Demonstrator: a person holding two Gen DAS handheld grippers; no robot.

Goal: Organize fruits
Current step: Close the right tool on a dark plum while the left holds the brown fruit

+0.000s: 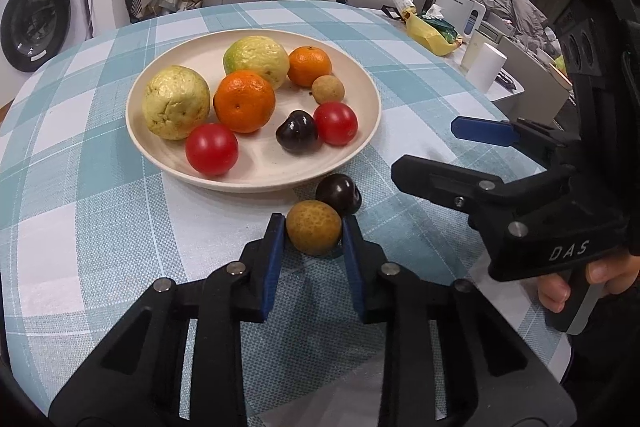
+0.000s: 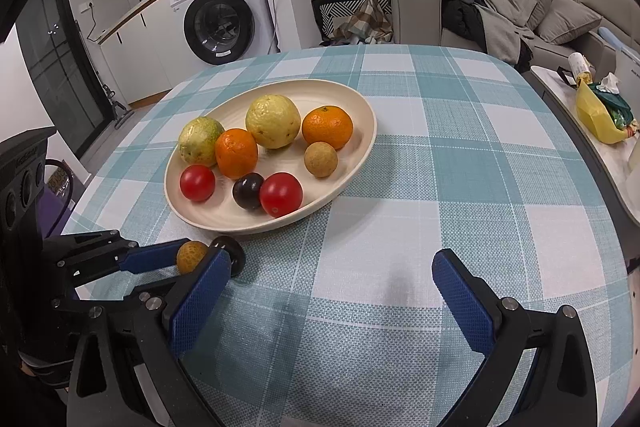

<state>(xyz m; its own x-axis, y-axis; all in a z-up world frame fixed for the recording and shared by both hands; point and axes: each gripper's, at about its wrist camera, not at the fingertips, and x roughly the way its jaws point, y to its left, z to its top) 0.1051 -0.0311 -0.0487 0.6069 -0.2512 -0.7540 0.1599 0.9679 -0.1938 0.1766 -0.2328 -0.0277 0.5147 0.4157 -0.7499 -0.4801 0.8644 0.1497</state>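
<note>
My left gripper [image 1: 313, 222] is shut on a small brown round fruit [image 1: 314, 233] that rests on the checked tablecloth just in front of the cream plate [image 1: 256, 183]. A dark cherry-like fruit [image 1: 338, 193] lies touching the brown fruit, between it and the plate rim. The plate holds two yellow-green guavas, two oranges, two red tomatoes, a dark fruit and a brown fruit. My right gripper [image 2: 332, 263] stands open over bare cloth to the right, nothing between its fingers. In the right wrist view the held brown fruit [image 2: 191, 257] and the dark fruit [image 2: 237, 255] sit at lower left.
A low side table to the right carries a yellow bag [image 1: 430, 35] and a white cylinder [image 1: 486, 67]. A sofa with clothes stands behind the table and a washing machine [image 2: 220, 23] at the far left. The table edge curves close on the right.
</note>
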